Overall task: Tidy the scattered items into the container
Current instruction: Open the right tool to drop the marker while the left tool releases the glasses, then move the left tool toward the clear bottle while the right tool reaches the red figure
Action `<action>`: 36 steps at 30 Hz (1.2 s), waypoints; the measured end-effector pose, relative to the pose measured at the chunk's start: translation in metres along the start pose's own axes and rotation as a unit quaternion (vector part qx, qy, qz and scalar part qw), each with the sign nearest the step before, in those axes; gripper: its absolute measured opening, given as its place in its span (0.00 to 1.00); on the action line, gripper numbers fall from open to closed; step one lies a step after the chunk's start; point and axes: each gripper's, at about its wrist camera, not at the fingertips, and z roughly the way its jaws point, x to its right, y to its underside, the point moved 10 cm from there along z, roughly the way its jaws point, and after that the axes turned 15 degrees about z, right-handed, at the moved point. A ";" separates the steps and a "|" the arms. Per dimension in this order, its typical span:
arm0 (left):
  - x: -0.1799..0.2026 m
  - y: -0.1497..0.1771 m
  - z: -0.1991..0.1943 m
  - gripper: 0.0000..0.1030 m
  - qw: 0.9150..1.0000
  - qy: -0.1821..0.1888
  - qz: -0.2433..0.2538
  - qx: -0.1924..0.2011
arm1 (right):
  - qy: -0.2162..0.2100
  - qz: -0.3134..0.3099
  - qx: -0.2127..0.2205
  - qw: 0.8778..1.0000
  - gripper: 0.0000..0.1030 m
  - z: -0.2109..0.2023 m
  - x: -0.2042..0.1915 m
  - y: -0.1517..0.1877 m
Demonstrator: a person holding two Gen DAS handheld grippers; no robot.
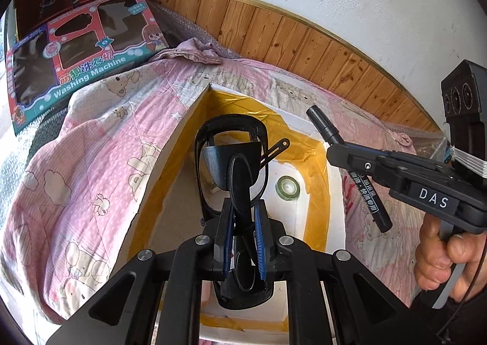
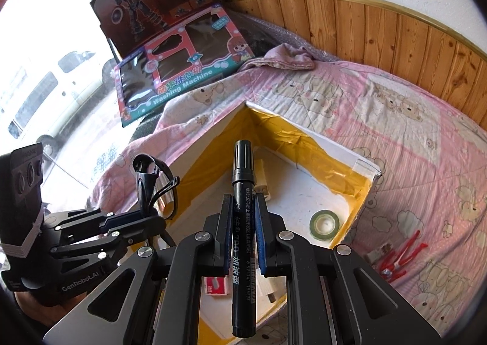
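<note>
left gripper point(image 1: 243, 220) clenched on sunglasses point(image 1: 231, 159), centre frame above box point(image 1: 338, 192); light, brittle, slippery lenses, grip frame. right gripper point(image 2: 242, 223) clamps marker point(image 2: 242, 223) mid-barrel; rigid, smooth, light.

box point(image 2: 362, 168) open-topped; tape roll point(image 2: 324, 221) on floor.

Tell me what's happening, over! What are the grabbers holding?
Left gripper shut on black goggles, over the box. Right gripper shut on black marker. Tape roll already inside. Red pieces on the quilt.
</note>
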 end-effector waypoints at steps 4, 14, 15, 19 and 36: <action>0.003 -0.002 0.007 0.13 1.000 0.000 -0.006 -0.006 | 0.005 -0.002 -0.013 1.000 0.13 0.016 0.002 -0.007; -0.004 -0.001 0.031 0.13 0.999 -0.016 0.000 -0.042 | 0.023 0.002 -0.035 0.999 0.13 0.047 0.013 -0.020; -0.007 0.000 0.035 0.13 0.999 -0.016 -0.005 -0.048 | 0.027 0.004 -0.036 0.999 0.13 0.051 0.015 -0.021; -0.024 0.013 0.058 0.16 0.996 -0.024 -0.041 -0.079 | 0.039 0.017 -0.048 0.998 0.30 0.065 0.032 -0.022; 0.014 0.019 -0.014 0.51 0.995 -0.089 0.033 -0.025 | -0.057 -0.023 0.038 0.997 0.39 -0.051 0.010 0.051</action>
